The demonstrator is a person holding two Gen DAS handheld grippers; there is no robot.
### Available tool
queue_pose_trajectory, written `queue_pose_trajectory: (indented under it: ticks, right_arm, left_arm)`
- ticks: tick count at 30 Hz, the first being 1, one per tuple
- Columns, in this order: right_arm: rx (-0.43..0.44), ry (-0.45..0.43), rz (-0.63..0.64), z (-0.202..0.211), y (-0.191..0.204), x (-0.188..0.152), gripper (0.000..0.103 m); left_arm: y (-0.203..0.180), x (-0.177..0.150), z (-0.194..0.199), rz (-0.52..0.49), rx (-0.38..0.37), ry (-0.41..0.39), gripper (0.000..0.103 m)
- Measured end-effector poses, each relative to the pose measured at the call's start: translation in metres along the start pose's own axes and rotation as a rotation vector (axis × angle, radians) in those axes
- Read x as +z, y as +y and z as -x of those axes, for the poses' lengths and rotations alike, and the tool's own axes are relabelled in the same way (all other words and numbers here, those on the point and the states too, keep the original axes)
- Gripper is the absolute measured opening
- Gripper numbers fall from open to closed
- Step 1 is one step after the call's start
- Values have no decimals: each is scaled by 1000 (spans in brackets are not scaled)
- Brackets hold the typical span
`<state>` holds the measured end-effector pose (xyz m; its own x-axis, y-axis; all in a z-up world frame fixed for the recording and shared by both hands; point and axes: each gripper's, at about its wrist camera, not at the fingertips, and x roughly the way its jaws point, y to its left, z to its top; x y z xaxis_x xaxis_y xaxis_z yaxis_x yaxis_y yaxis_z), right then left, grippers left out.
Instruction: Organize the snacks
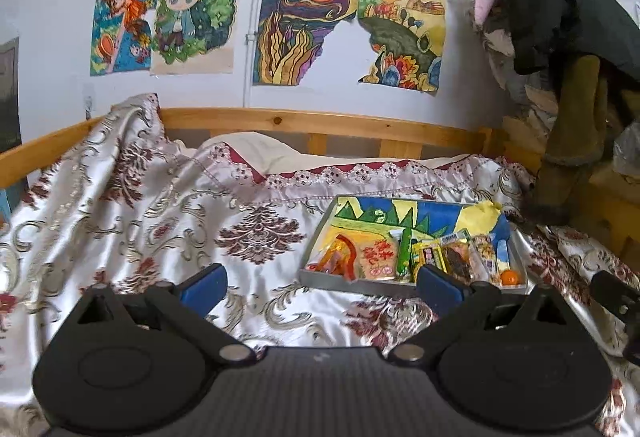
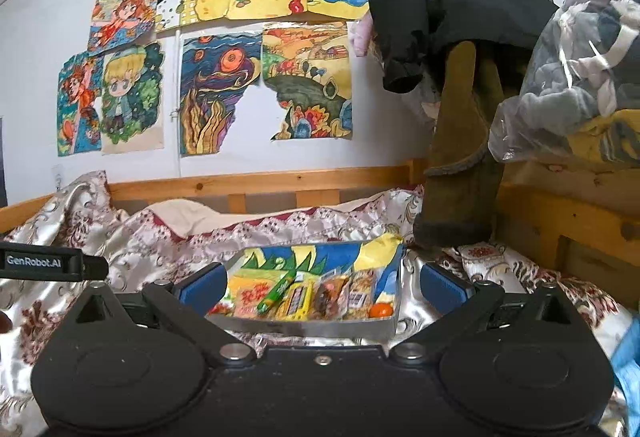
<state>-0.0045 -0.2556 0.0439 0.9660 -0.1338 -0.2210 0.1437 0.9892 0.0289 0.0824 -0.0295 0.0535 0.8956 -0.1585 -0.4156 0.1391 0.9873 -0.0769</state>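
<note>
Snacks sit in a row inside a shallow tray (image 2: 320,331) that rests on the bed cover (image 1: 160,217), and every place here is told from that tray. Along the tray's near wall lie a red and orange packet (image 1: 340,257), a pale packet with red print (image 2: 250,297), a green tube (image 2: 278,295), a yellow packet (image 2: 298,301), a brown packet (image 2: 330,297), a striped packet (image 2: 358,295) and a small orange ball (image 2: 380,311) at the right end. The far half of the tray shows only its painted floor.

The right claw (image 2: 320,287) hovers just in front of the tray with its two blue pads wide apart and nothing between them. The left claw (image 1: 320,285) hangs in front of the tray and off to its left, over the cover, also spread apart and empty.

The packets look light and thin. They are probably crinkly and slippery, so a squeeze on the flat middle may slide off. A pinch on a sealed edge or across the narrow width should hold better. The green tube looks stiffer and lies tilted on top of its neighbours, so a grip across its middle seems best. The orange ball is round and may roll, and it may be soft, so it likely wants a gentle squeeze. The tray sits on soft cloth and may tip if its edge is pushed.
</note>
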Motion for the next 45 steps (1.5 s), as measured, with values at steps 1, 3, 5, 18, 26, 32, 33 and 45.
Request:
queue_pose_trajectory:
  ticks: [1, 3, 5, 18, 26, 32, 33, 45]
  right_arm:
    - [1, 3, 14, 5, 4, -2, 102]
    - [-1, 10, 31, 12, 9, -5, 102]
    - [2, 23, 29, 20, 12, -8, 102]
    - [-2, 75, 80, 55, 37, -29, 102]
    - [-3, 100, 85, 55, 40, -31, 102]
    - [2, 115, 99, 53, 42, -32, 102]
    - [3, 120, 99, 52, 41, -32, 102]
    - [4, 170, 119, 46, 45, -37, 102]
  left_arm:
    - [2, -3, 6, -6, 6, 3, 103]
    - [5, -9, 17, -9, 16, 13, 103]
    - [9, -17, 28, -4, 27, 15, 103]
    - [17, -47, 75, -63, 88, 17, 103]
    - [32, -55, 76, -11, 105, 59, 103]
    - [30, -59, 72, -27, 112, 82, 103]
    - [30, -61, 72, -31, 113, 87, 103]
    - [29, -67, 67, -44, 127, 130, 103]
